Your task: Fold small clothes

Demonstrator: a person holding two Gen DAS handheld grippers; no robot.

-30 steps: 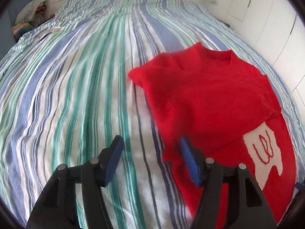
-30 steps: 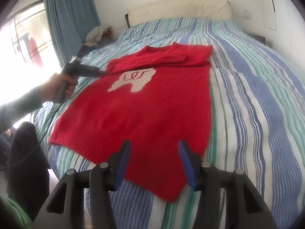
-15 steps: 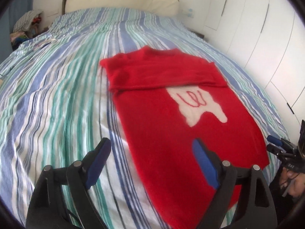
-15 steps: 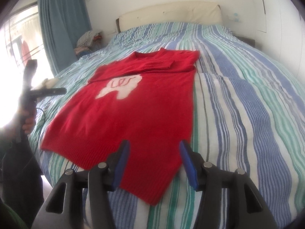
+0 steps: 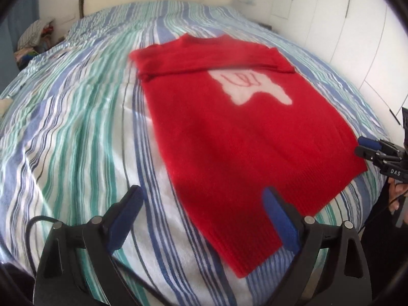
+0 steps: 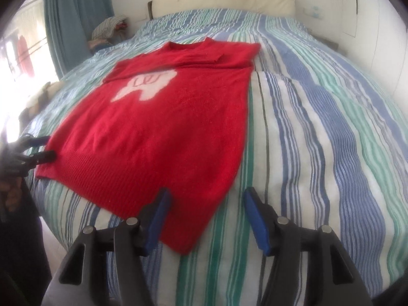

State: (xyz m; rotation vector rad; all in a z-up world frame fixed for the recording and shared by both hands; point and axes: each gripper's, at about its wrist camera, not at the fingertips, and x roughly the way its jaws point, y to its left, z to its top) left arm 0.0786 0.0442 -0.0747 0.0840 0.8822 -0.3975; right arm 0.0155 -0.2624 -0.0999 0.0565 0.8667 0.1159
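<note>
Red knit wool, soft and fuzzy, makes up the small red knitted jumper (image 5: 244, 137) lying flat on the striped bedspread (image 5: 76, 132) in the middle of the bed; its sleeves are folded across the chest as a thick band just under the round neckline, and a white, tooth-like motif (image 6: 145, 86) with red stitched lines sits below that band; the hem is ribbed, and one lower corner comes to a point near the cameras. The bedspread is woven cloth in blue, green and white stripes, lightly rumpled. The left gripper (image 5: 204, 216), black plastic with blue padded fingers (image 5: 278, 219), hangs just above a lower corner of the jumper, its jaws opening wide with the hem edge between them but not pinched; the right gripper (image 6: 206, 219), of the same make, hovers over the other lower corner, its jaws also opening, with nothing clamped. Beyond lie a cream padded headboard (image 6: 224, 0), white panelled wardrobe doors (image 5: 344, 25), a blue curtain (image 6: 76, 12) and a heap of clothes (image 6: 109, 28) beside the bed.
</note>
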